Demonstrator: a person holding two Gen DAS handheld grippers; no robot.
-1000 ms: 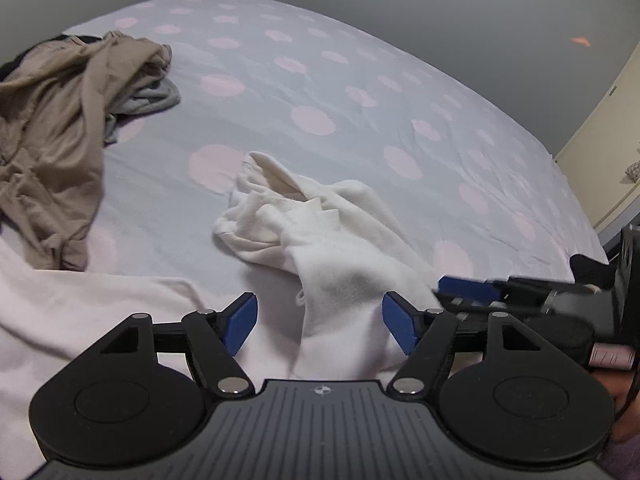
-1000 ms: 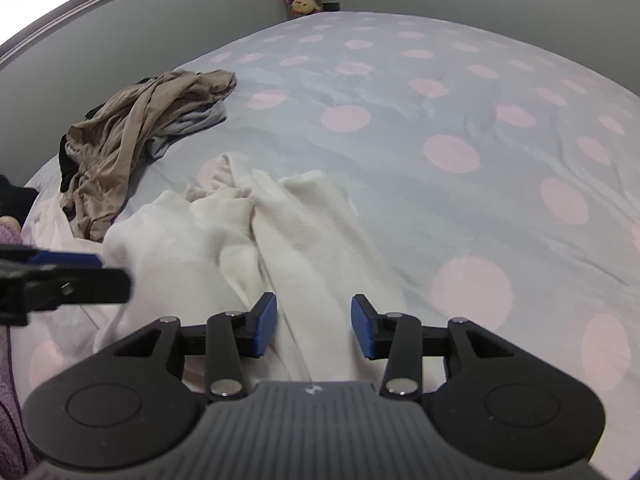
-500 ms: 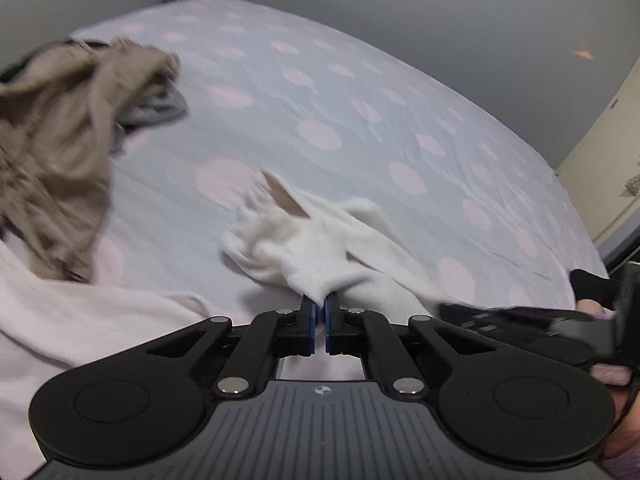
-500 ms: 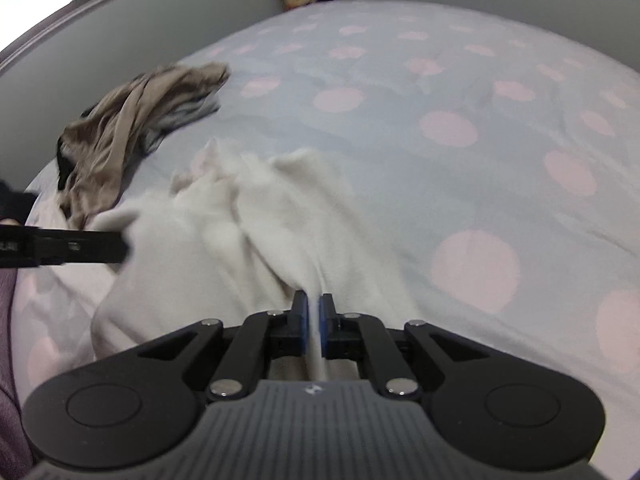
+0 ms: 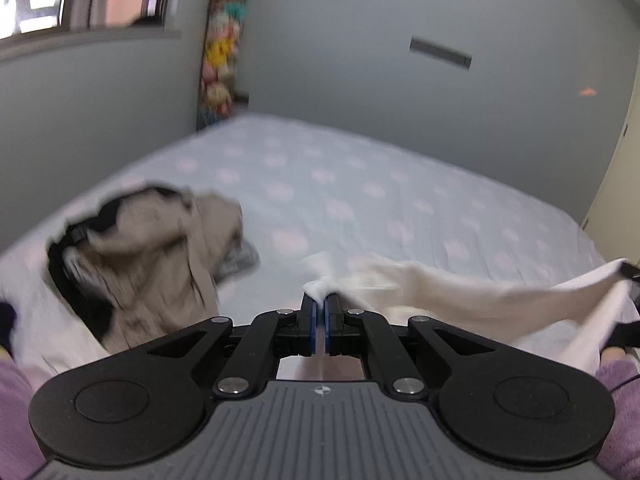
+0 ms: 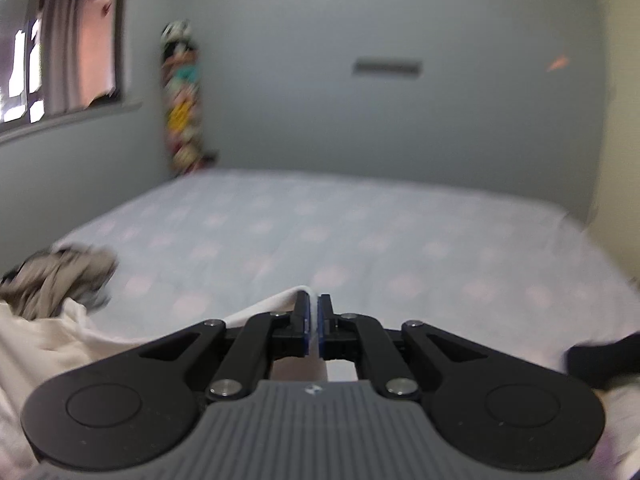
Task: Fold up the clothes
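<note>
White soft cloth garment (image 5: 460, 292) hung clamped between left hand-held gripper (image 5: 320, 304) and right hand-held gripper (image 6: 313, 304), lifted for spreading; next, likely laying it flat on the dotted bed (image 5: 400, 200).

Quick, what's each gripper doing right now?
Left gripper: closed on the white garment.
Right gripper: closed on the same white garment, at another edge.

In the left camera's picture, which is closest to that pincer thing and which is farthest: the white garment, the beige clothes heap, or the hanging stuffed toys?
From the left gripper:
1. White garment: pinched between its fingers, trailing right.
2. Beige clothes heap: on the bed, to the left.
3. Hanging stuffed toys: in the far wall corner, beyond the bed.
</note>
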